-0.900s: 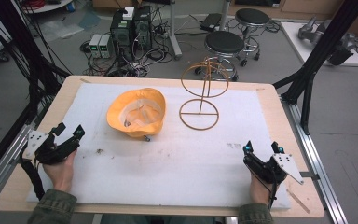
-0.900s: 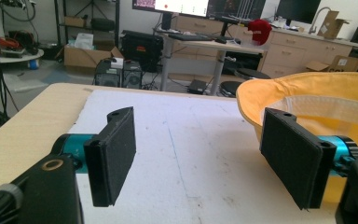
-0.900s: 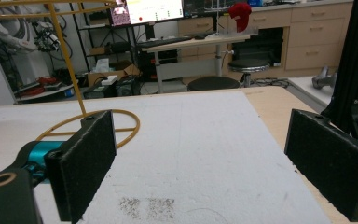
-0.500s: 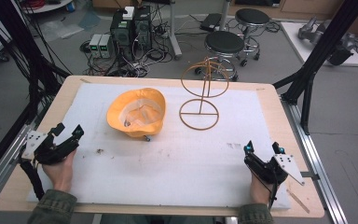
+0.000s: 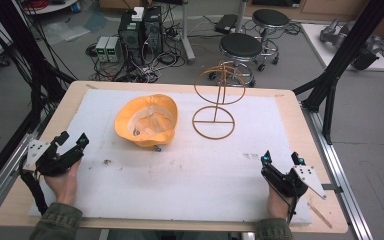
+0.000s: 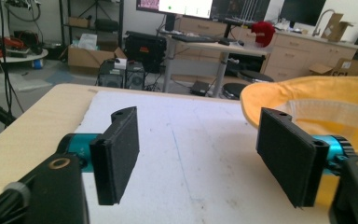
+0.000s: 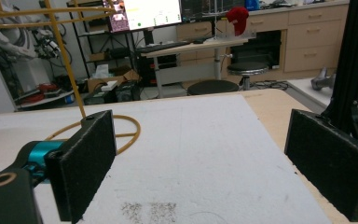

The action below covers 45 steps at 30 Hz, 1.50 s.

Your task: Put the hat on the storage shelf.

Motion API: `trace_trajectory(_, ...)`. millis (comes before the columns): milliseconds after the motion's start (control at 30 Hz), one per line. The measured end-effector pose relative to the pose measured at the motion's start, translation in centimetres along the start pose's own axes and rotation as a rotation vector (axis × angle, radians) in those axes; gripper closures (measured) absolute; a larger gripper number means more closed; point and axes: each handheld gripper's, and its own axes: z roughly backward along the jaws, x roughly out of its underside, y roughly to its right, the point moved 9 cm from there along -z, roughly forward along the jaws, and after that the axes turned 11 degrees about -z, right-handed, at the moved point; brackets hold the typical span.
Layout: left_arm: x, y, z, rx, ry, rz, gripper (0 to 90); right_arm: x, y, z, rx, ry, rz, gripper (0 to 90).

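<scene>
Leftmost, the left tool [image 5: 71, 143] rests on the white foam sheet [image 5: 200, 175] covering the wooden counter [image 5: 290, 100], its flat black jaws spread and empty. Just ahead lies a soft yellow hat [image 5: 147, 120], crown down, pale lining showing. Beside it stands a thin yellow wire stand [image 5: 217, 102] of hoops. Rightmost, the right tool [image 5: 281, 161] gapes wide, empty.

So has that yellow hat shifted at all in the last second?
No. The yellow hat lies upside down in the same spot, just left of the wire stand, on the white mat.
</scene>
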Motion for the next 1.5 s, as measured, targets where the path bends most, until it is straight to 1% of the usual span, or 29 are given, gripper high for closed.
trace_trajectory(33,-0.4,0.0,0.0,0.004,0.007,0.005,30.5,0.1,-0.1,0.0,-0.004,-0.002,0.007,7.8)
trace_trajectory(133,-0.8,0.0,0.0,0.013,0.008,0.017,29.9,0.3,-0.5,-0.1,-0.017,-0.013,0.022,7.8)
trace_trajectory(167,-1.2,0.2,-0.1,0.019,0.012,0.011,29.9,0.3,-0.7,-0.1,-0.021,-0.014,0.026,7.8)
trace_trajectory(200,-1.2,0.2,-0.1,0.019,0.012,0.011,29.8,0.3,-0.8,-0.1,-0.026,-0.011,0.029,7.8)
trace_trajectory(233,-1.5,0.3,-0.3,0.021,0.009,-0.006,29.6,0.3,-1.0,-0.1,-0.030,-0.011,0.036,7.8)
trace_trajectory(267,-1.5,0.3,-0.3,0.021,0.009,-0.006,29.0,0.3,-1.0,-0.1,-0.030,-0.011,0.036,7.8)
trace_trajectory(300,-1.9,0.3,-0.7,0.026,0.005,-0.014,28.2,0.4,-1.1,-0.1,-0.035,-0.012,0.045,7.8)
trace_trajectory(333,-1.9,0.3,-0.7,0.026,0.005,-0.014,27.8,0.4,-1.1,-0.1,-0.035,-0.012,0.045,7.8)
trace_trajectory(400,-2.3,0.4,-1.0,0.030,0.002,-0.014,26.8,0.4,-1.2,-0.1,-0.039,-0.014,0.047,7.8)
trace_trajectory(433,-2.6,0.4,-1.2,0.030,0.006,-0.020,26.9,0.4,-1.3,-0.2,-0.042,-0.013,0.049,7.8)
trace_trajectory(533,-3.0,0.4,-1.5,0.031,0.004,-0.022,26.8,0.4,-1.3,-0.2,-0.043,-0.012,0.050,7.8)
trace_trajectory(567,-3.3,0.4,-1.8,0.037,-0.005,-0.018,26.9,0.4,-1.4,-0.2,-0.046,-0.014,0.048,7.8)
trace_trajectory(600,-3.3,0.4,-1.8,0.037,-0.005,-0.018,27.2,0.4,-1.4,-0.2,-0.046,-0.014,0.048,7.8)
trace_trajectory(633,-3.6,0.6,-2.1,0.050,-0.024,-0.004,28.0,0.4,-1.4,-0.2,-0.050,-0.013,0.053,7.8)
trace_trajectory(667,-3.6,0.6,-2.1,0.050,-0.024,-0.004,28.4,0.4,-1.4,-0.2,-0.050,-0.013,0.053,7.8)
trace_trajectory(700,-4.0,0.8,-2.5,0.064,-0.035,-0.002,29.0,0.5,-1.5,-0.2,-0.052,-0.014,0.052,7.8)
trace_trajectory(733,-4.0,0.8,-2.5,0.064,-0.035,-0.002,29.6,0.4,-1.5,-0.2,-0.053,-0.013,0.056,7.8)
trace_trajectory(767,-4.3,1.0,-3.0,0.076,-0.046,-0.008,29.6,0.4,-1.6,-0.2,-0.055,-0.013,0.054,7.8)
trace_trajectory(867,-4.6,1.2,-3.5,0.083,-0.047,-0.016,29.5,0.4,-1.6,-0.2,-0.057,-0.012,0.058,7.8)
trace_trajectory(900,-4.8,1.3,-3.9,0.087,-0.056,-0.032,29.4,0.5,-1.6,-0.2,-0.062,-0.013,0.062,7.8)
trace_trajectory(1000,-4.9,1.5,-4.4,0.094,-0.059,-0.029,28.8,0.5,-1.7,-0.2,-0.063,-0.015,0.061,7.8)
trace_trajectory(1033,-4.7,1.6,-4.9,0.109,-0.072,-0.029,27.8,0.5,-1.8,-0.3,-0.068,-0.017,0.063,7.8)
trace_trajectory(1067,-4.7,1.6,-4.9,0.109,-0.072,-0.029,27.3,0.5,-1.8,-0.3,-0.068,-0.017,0.063,7.8)
trace_trajectory(1100,-4.5,1.7,-5.3,0.127,-0.090,-0.022,27.2,0.6,-1.9,-0.3,-0.071,-0.020,0.067,7.8)
trace_trajectory(1133,-4.5,1.7,-5.3,0.127,-0.090,-0.022,27.0,0.6,-1.9,-0.3,-0.071,-0.020,0.067,7.8)
trace_trajectory(1233,-3.8,1.7,-6.0,0.138,-0.112,-0.022,26.9,0.6,-2.0,-0.3,-0.075,-0.020,0.076,7.8)
trace_trajectory(1300,-3.5,1.8,-6.3,0.144,-0.124,-0.028,26.9,0.7,-2.0,-0.4,-0.077,-0.023,0.077,7.8)
trace_trajectory(1467,-3.0,2.1,-7.1,0.153,-0.130,-0.030,27.4,0.7,-2.1,-0.4,-0.078,-0.025,0.081,7.8)
trace_trajectory(1500,-2.9,2.3,-7.6,0.163,-0.151,-0.045,27.4,0.7,-2.1,-0.4,-0.077,-0.026,0.081,7.8)
